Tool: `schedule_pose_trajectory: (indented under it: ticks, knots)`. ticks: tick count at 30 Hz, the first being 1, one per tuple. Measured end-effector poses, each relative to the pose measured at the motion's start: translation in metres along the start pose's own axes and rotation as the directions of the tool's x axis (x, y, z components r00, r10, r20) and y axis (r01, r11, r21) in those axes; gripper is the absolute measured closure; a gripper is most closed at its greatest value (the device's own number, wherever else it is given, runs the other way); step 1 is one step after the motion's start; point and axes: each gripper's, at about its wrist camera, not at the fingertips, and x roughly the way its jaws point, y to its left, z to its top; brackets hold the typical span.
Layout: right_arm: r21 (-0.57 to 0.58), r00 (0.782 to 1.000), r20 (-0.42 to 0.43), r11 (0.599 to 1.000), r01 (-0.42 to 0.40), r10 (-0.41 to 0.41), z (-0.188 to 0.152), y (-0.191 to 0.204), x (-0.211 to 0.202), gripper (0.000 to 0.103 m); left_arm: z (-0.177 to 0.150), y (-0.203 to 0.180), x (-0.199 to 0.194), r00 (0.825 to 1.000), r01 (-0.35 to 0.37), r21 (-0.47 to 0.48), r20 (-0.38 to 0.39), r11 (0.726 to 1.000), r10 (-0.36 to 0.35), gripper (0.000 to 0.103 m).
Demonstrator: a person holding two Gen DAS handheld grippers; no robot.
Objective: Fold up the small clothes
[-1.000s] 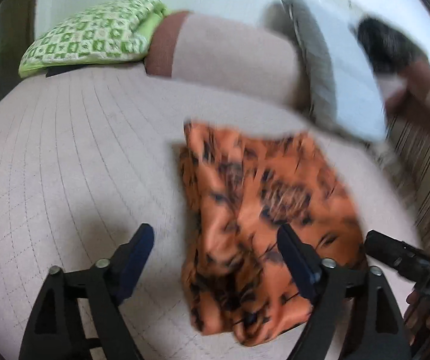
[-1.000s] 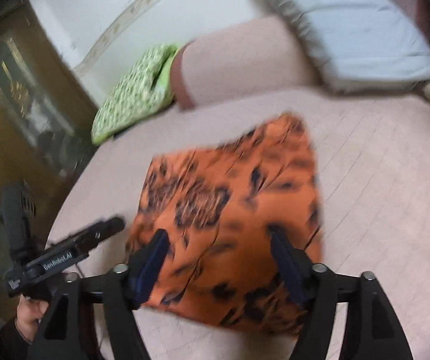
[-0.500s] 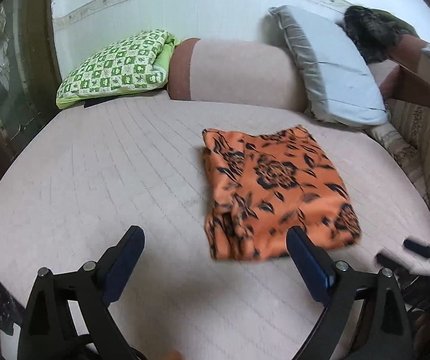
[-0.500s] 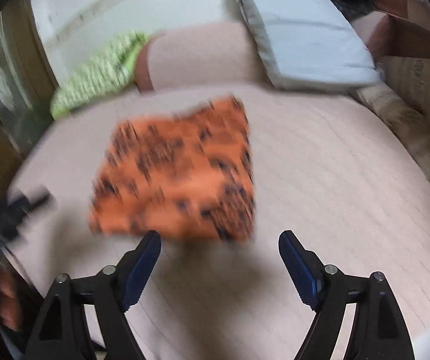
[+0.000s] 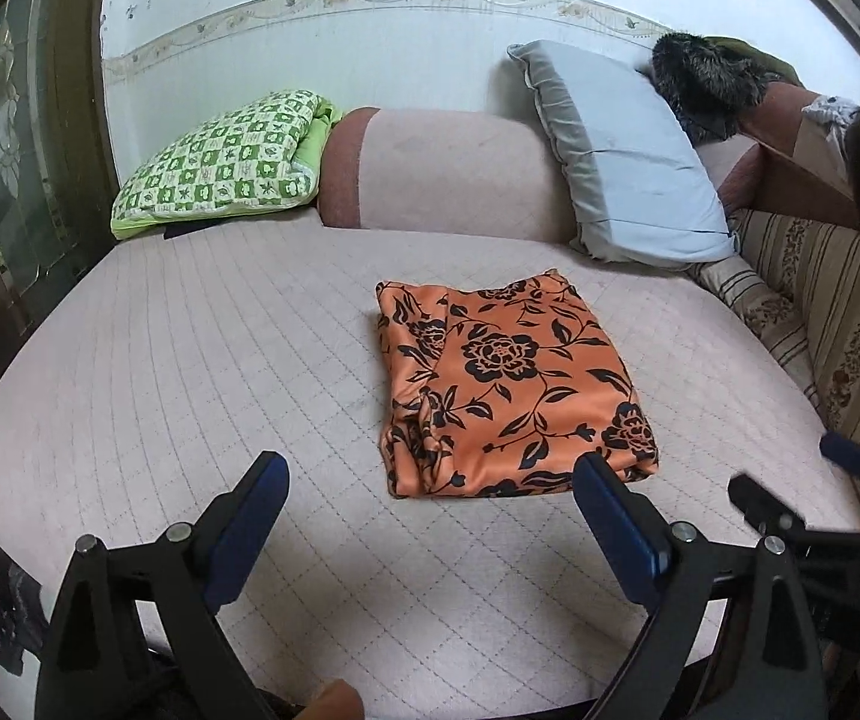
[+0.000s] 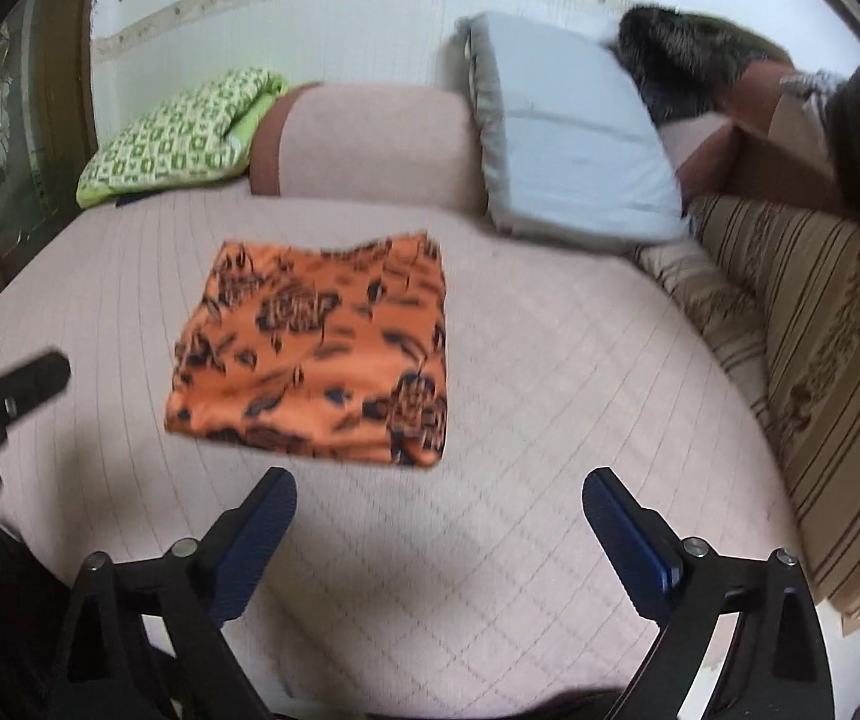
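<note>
An orange cloth with a black flower print (image 5: 508,384) lies folded into a rough rectangle in the middle of the pink quilted bed (image 5: 189,372). It also shows in the right wrist view (image 6: 315,354). My left gripper (image 5: 430,492) is open and empty, held back from the cloth's near edge. My right gripper (image 6: 439,504) is open and empty, also held back from the cloth, near the bed's front edge. The right gripper's tip shows at the right of the left wrist view (image 5: 814,486).
A green checked pillow (image 5: 219,162), a pink bolster (image 5: 442,174) and a grey-blue pillow (image 5: 622,156) line the far side of the bed. A striped sofa cushion (image 5: 838,324) borders the right. A dark wood and glass door (image 5: 3,138) stands at the left.
Both grippers have pulled back and away from the folded cloth, which now lies free on the bed. The views have widened and steadied.
</note>
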Motion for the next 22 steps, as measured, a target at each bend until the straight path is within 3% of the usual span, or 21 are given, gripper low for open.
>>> schedule_pose_trajectory:
  ticks: [9, 15, 22]
  knots:
    - [-0.046, 0.996, 0.012, 0.995, -0.093, 0.094, 0.014, 0.013, 0.005, 0.005, 0.006, 0.001, 0.006, 1.0, -0.023, 0.006, -0.016, 1.0, 0.023, 0.007]
    - [-0.088, 0.989, -0.005, 0.985, -0.147, 0.147, 0.02, 0.021, 0.015, 0.005, 0.016, -0.01, 0.02, 0.996, -0.08, 0.064, -0.029, 0.995, 0.082, 0.004]
    - [-0.091, 0.984, -0.006, 0.98, -0.176, 0.177, 0.03, 0.021, 0.031, 0.005, 0.03, -0.013, 0.042, 0.997, -0.03, 0.049, -0.066, 0.998, 0.033, 0.004]
